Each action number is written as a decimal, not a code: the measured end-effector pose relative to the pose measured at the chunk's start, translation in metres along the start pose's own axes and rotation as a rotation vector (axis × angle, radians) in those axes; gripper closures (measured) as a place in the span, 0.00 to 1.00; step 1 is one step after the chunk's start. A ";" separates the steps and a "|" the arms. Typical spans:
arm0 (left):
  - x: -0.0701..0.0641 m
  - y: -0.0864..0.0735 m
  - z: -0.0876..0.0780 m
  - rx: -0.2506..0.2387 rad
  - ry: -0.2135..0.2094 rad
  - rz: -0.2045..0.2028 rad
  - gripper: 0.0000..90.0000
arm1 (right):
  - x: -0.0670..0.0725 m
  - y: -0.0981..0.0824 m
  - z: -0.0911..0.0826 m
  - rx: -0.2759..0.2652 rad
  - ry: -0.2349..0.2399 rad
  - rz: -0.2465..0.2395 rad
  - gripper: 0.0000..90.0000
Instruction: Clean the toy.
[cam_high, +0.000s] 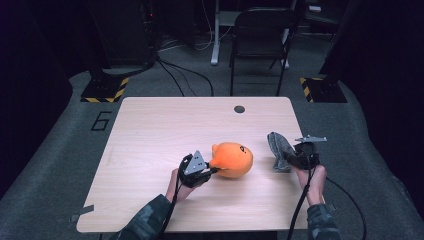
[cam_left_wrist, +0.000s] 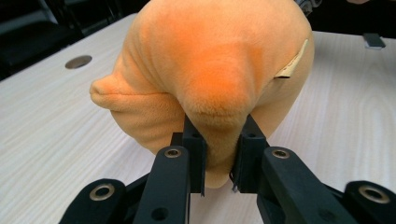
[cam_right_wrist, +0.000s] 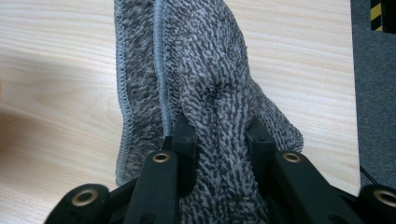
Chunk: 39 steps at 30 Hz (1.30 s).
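An orange plush toy (cam_high: 233, 159) lies near the middle of the wooden table (cam_high: 165, 130). My left gripper (cam_high: 212, 170) is at its near left side, shut on a bulge of the plush. In the left gripper view the orange plush toy (cam_left_wrist: 210, 70) rises above the jaws, which pinch a fold of it, and my left gripper (cam_left_wrist: 219, 158) holds it against the table. A grey towel (cam_high: 279, 148) lies bunched at the right. My right gripper (cam_high: 291, 159) is shut on it. The grey towel (cam_right_wrist: 210, 93) runs up between the jaws of my right gripper (cam_right_wrist: 219, 140).
A round cable hole (cam_high: 239, 109) sits near the table's far edge. A black chair (cam_high: 260, 40) stands beyond the table, with cables on the floor. The table's right edge (cam_right_wrist: 349, 93) lies close to the towel.
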<state>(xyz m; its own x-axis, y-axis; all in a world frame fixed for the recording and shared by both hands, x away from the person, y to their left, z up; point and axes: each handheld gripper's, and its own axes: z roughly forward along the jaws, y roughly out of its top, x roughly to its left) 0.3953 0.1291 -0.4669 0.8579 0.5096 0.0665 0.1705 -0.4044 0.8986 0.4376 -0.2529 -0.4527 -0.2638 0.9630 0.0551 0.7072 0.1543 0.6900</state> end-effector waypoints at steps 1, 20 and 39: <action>0.001 0.002 -0.001 0.008 -0.006 -0.017 0.87 | 0.000 0.000 0.000 -0.001 0.000 -0.001 0.79; 0.013 0.007 0.015 0.147 -0.121 -0.265 0.86 | 0.058 0.031 -0.052 -0.128 0.183 -0.095 0.80; 0.010 0.001 0.021 0.160 -0.111 -0.249 0.83 | 0.171 0.028 -0.021 -0.038 0.233 -0.349 0.80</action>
<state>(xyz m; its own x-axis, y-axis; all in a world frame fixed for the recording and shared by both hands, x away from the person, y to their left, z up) 0.4141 0.1173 -0.4745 0.8264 0.5252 -0.2030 0.4487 -0.3964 0.8010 0.3983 -0.0882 -0.4091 -0.6278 0.7778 -0.0284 0.5250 0.4502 0.7223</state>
